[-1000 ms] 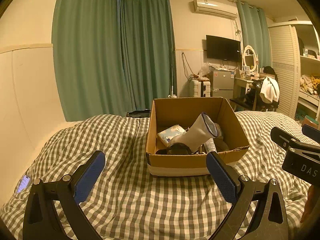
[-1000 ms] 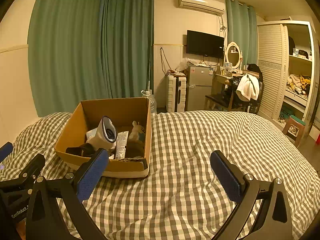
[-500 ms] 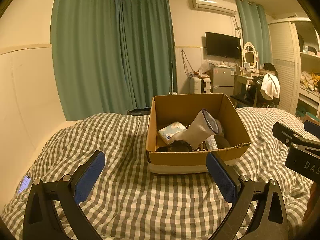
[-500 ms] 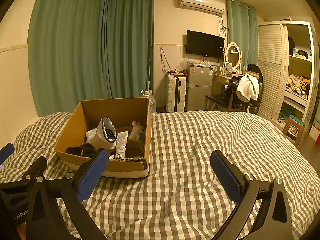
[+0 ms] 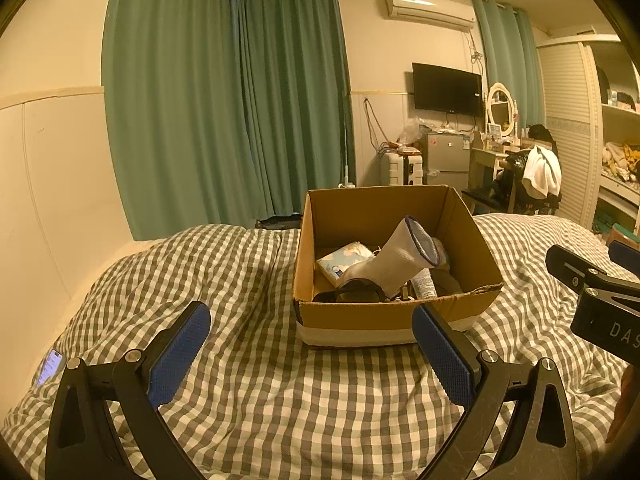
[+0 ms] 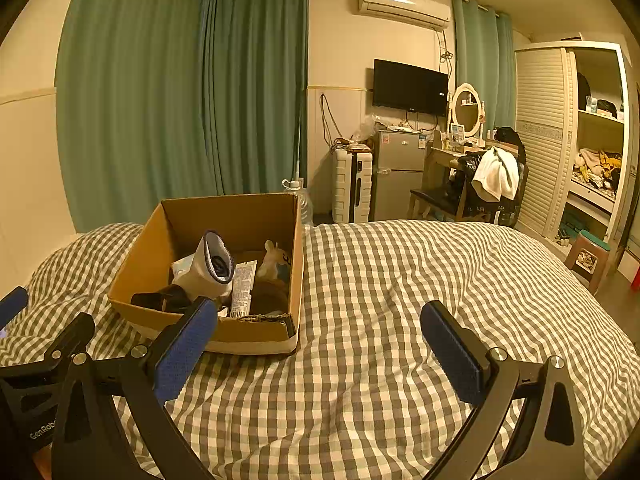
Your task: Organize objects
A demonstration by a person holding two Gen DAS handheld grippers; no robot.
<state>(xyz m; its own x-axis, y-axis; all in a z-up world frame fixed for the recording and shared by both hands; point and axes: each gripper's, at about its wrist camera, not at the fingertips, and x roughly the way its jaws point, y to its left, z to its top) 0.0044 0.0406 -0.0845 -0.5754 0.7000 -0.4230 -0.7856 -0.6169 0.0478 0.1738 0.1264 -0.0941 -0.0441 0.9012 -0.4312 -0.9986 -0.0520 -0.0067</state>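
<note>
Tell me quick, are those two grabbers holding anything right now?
Left hand-held gripper: open, holding nothing.
Right hand-held gripper: open, holding nothing.

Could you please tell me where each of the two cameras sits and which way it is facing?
Left wrist: rides the left gripper, low over the checked bed, facing the cardboard box; its open fingers show, the right gripper at right.
Right wrist: rides the right gripper, facing the room; the left gripper shows at left.
Shared: box, bed, white sock.

Black tongs (image 5: 310, 344) with blue textured pads (image 5: 178, 354), silver screws.
</note>
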